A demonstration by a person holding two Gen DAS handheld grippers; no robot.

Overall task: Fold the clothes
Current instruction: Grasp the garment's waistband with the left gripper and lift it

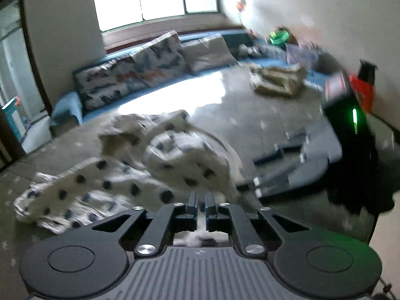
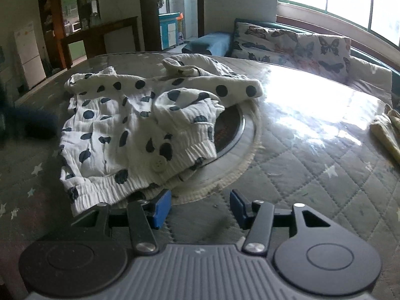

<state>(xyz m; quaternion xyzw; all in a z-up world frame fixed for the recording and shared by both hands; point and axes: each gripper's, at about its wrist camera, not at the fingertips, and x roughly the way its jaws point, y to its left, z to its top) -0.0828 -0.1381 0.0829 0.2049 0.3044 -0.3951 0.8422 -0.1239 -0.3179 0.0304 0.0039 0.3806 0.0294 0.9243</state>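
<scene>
Left gripper point(image 1: 201, 206): jaws nearly together, white spotted cloth visible in the narrow slot between them, so it read as pinched on the polka-dot garment point(image 1: 140, 165). That view was motion-blurred, so contact at the pads themselves could not be confirmed beyond that.

Right gripper point(image 2: 200, 206): released, blue pads well apart, nothing between them, only the quilted table cover point(image 2: 312, 175) underneath.

In the right wrist view the garment point(image 2: 140, 130) sat at 11 o'clock from the right gripper, crumpled, not flat. Its ribbed hem point(image 2: 130, 187) ran roughly 9-to-3 and ended just beside the left-side pad, possibly touching, hard to say. A sleeve point(image 2: 225, 87) trailed off toward 1 o'clock. Part of the cloth overlapped the round inset point(image 2: 235, 125) in the table centre.

In the left wrist view the bulk spread from 12 out to 10 o'clock, long axis slanting 8-to-1. The right gripper point(image 1: 282, 170) showed at 3 o'clock, close to the cloth edge.

Judgement: left already had an edge; right was the free one and nearest the hem, so the next grab looked like a short shift toward 10 o'clock onto that hem corner

A second beige cloth point(image 2: 385, 130) lay well apart at 2 o'clock, untouched
</scene>
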